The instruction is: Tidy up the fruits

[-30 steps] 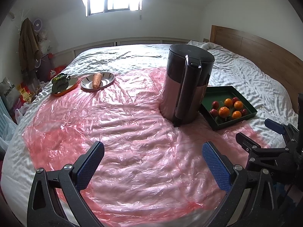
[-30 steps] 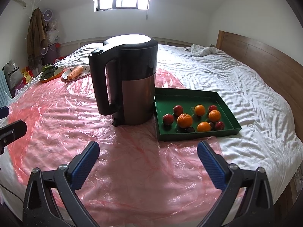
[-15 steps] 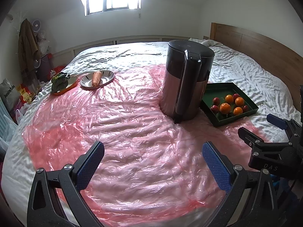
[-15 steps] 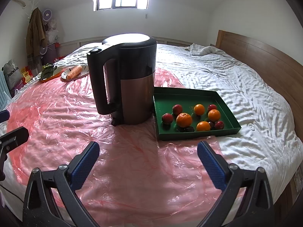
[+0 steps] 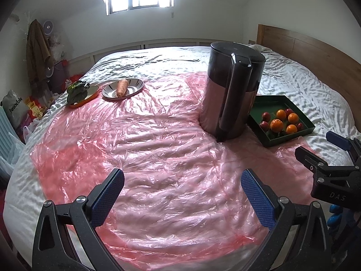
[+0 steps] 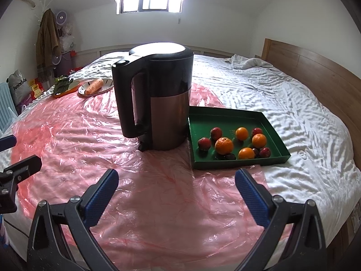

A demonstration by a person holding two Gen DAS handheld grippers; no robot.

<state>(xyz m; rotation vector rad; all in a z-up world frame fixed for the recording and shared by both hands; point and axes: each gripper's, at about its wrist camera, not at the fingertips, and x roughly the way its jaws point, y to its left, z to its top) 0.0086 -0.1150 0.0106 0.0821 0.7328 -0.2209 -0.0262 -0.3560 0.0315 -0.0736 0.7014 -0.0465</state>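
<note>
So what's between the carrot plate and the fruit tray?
The kettle stands between the carrot plate and the tray, on the pink plastic sheet. The right wrist view shows it best.

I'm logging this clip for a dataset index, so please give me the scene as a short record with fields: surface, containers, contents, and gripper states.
surface: bed with white sheet, covered in part by a pink plastic sheet
fruit container: green tray, right of the kettle
tray contents: four oranges, largest; several small red fruits, one at
obstacle: electric kettle, upright, beside the tray
far side: carrot on a striped plate; leafy greens on an orange dish
left gripper: open, empty
right gripper: open, empty
</note>
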